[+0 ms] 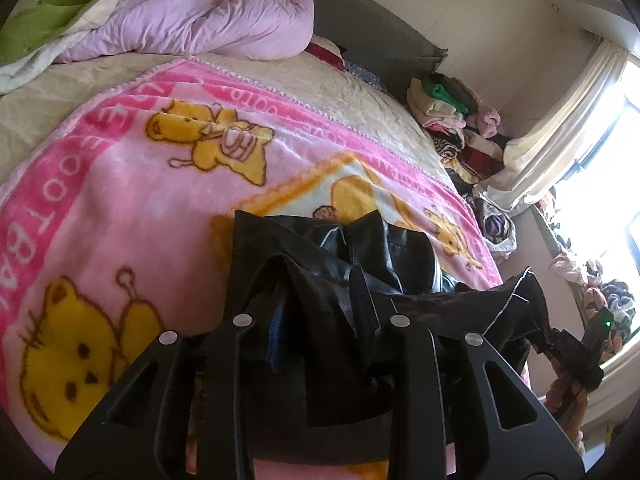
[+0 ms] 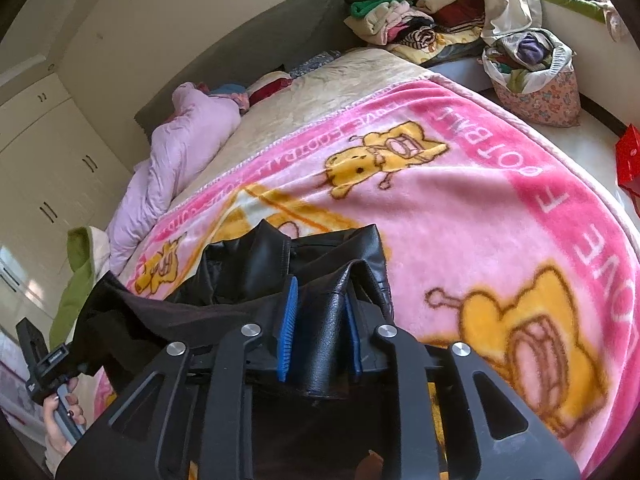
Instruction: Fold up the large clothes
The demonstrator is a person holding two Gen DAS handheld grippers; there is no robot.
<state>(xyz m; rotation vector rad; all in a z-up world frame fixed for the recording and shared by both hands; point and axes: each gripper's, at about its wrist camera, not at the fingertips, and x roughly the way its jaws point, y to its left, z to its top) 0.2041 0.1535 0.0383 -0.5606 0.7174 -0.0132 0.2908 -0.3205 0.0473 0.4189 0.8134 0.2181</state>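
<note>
Black leather jacket (image 2: 332, 248) lies bunched on the pink cartoon blanket (image 2: 480, 208) over the bed, near edge lifted. Right tool (image 2: 320, 328) has a leather fold between its blue pads (image 2: 286, 328), grip looks loose; left tool (image 1: 320, 312) sits over dark fabric, hold unclear. Both edges likely held level to lay a fold.

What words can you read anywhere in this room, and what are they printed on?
"FOOTBALL": on the dark pink border of the blanket, beside the jacket.
"LOVE": on that border, nearer the camera.
Small white lettering along the inner pink band: too blurred to read reliably.
Label on the left gripper handle: too small to read.
</note>
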